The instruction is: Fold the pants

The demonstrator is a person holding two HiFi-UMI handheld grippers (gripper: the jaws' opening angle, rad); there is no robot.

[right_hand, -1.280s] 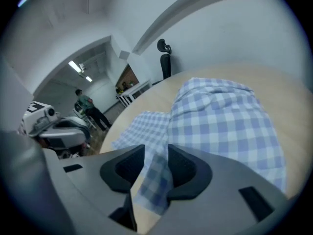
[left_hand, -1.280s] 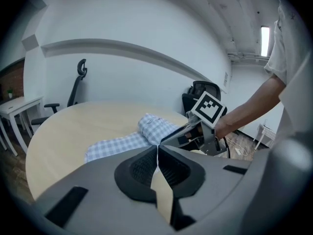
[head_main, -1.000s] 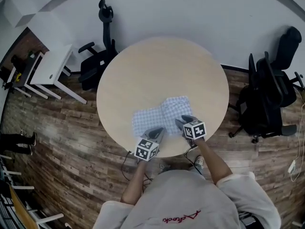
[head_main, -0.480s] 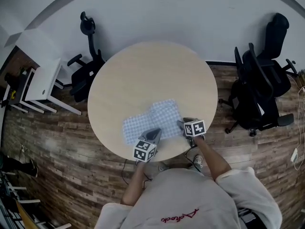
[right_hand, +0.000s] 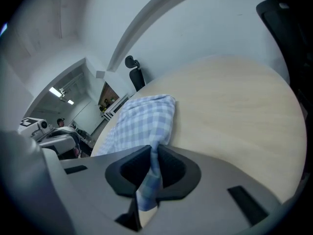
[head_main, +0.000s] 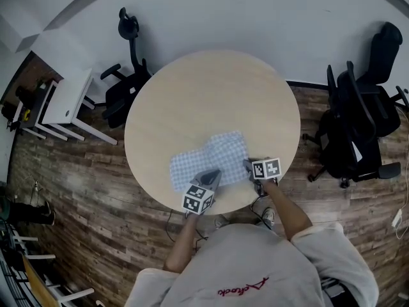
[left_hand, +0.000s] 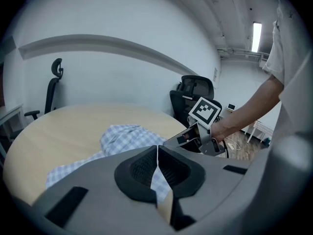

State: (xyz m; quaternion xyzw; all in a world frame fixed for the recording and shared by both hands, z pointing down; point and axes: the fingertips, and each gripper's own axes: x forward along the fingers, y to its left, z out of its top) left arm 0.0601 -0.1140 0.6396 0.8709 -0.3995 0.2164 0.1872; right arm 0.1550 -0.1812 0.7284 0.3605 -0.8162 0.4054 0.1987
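The blue-and-white checked pants (head_main: 212, 157) lie bunched on the near part of the round table (head_main: 211, 94). My left gripper (head_main: 210, 175) is at their near left edge and is shut on a thin fold of the pants (left_hand: 124, 135); the fabric shows between its pads (left_hand: 168, 168). My right gripper (head_main: 248, 165) holds the near right corner. Its jaws have just been closing and now pinch the checked cloth (right_hand: 143, 117), which hangs down between the pads (right_hand: 171, 168). The left gripper view also shows the right gripper (left_hand: 195, 136) close by on the right.
A black office chair (head_main: 126, 85) stands beyond the table at the left, and two more (head_main: 361, 117) are at the right. A white desk (head_main: 64, 93) is at the far left. The floor is wood planks, and the table's near edge (head_main: 223, 208) is right at the person's body.
The right gripper's jaws have narrowed onto the pants' near right corner, and it sits slightly lower at the table edge. The left gripper stays shut on the cloth.
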